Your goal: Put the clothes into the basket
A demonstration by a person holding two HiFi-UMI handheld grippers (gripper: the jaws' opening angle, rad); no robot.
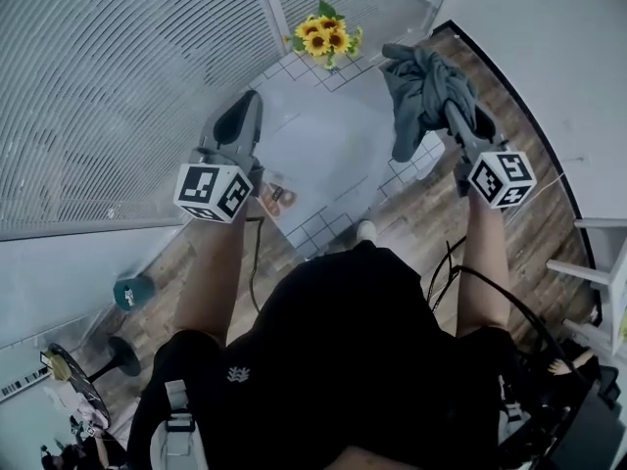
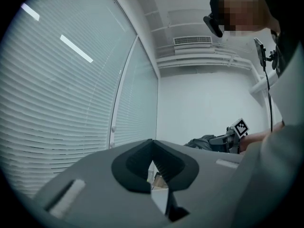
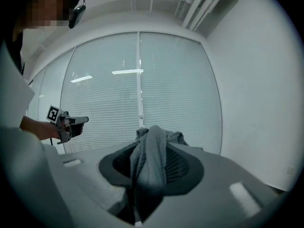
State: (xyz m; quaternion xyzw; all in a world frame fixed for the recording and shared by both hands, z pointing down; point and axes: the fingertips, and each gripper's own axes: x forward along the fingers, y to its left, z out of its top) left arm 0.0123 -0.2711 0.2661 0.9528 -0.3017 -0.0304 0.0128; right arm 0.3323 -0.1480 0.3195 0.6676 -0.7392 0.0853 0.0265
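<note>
Tools point(image 1: 251, 101) point(image 1: 449, 111) x2, garment point(image 1: 416, 86) x1, sunflower bunch point(image 1: 325, 37) x1

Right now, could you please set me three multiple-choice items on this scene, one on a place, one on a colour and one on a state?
1. Where is the grey garment?
A. On the floor.
B. Clamped in the right tool.
C. Draped over the left forearm.

2. What colour are the flowers ahead?
A. Red.
B. White.
C. Yellow.

3. How does the left tool stand?
A. Closed and empty.
B. Gripping a garment.
C. Wide open.

Answers:
1 B: the cloth bunches between that tool's jaws in the right gripper view.
2 C: yellow petals show in the head view.
3 A: its jaws meet at the tips with nothing between them.
</note>
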